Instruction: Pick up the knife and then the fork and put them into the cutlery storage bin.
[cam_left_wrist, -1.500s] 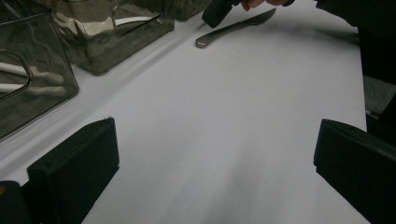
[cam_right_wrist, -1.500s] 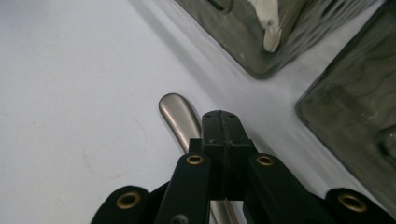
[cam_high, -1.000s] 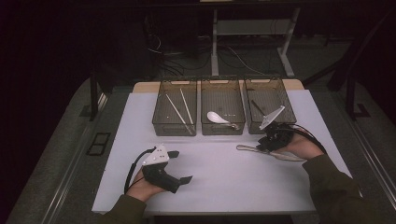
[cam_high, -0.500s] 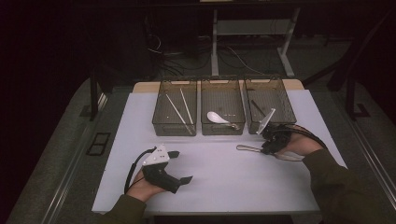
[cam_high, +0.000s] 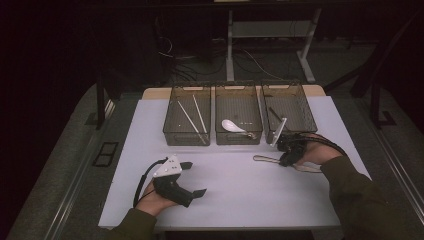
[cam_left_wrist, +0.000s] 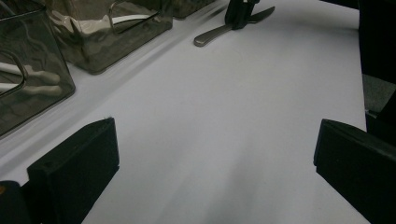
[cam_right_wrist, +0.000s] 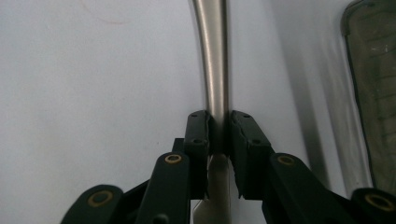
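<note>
A metal utensil (cam_high: 262, 159) lies flat on the white tabletop in front of the right bin, with its long handle (cam_right_wrist: 215, 56) running away from the camera. My right gripper (cam_right_wrist: 218, 135) points down at it. Its jaws have just been closing and now press both sides of the handle. In the high view the right gripper (cam_high: 287, 159) sits over the utensil's middle, and from the left gripper view it (cam_left_wrist: 238, 14) stands on the utensil (cam_left_wrist: 210, 37). My left gripper (cam_high: 196, 178) rests near the table's front left, jaws wide apart (cam_left_wrist: 215, 177) with bare table between them.
Three dark see-through bins stand in a row at the back. The left bin (cam_high: 170, 127) holds chopsticks (cam_high: 192, 117), the middle bin (cam_high: 237, 90) holds a white spoon (cam_high: 231, 125), and the right bin (cam_high: 307, 112) holds a dark utensil. The white tabletop (cam_high: 240, 195) stretches between the hands.
The right gripper has tipped down a little over the metal utensil and its jaws have narrowed onto the handle. The left hand and gripper have stayed put.
</note>
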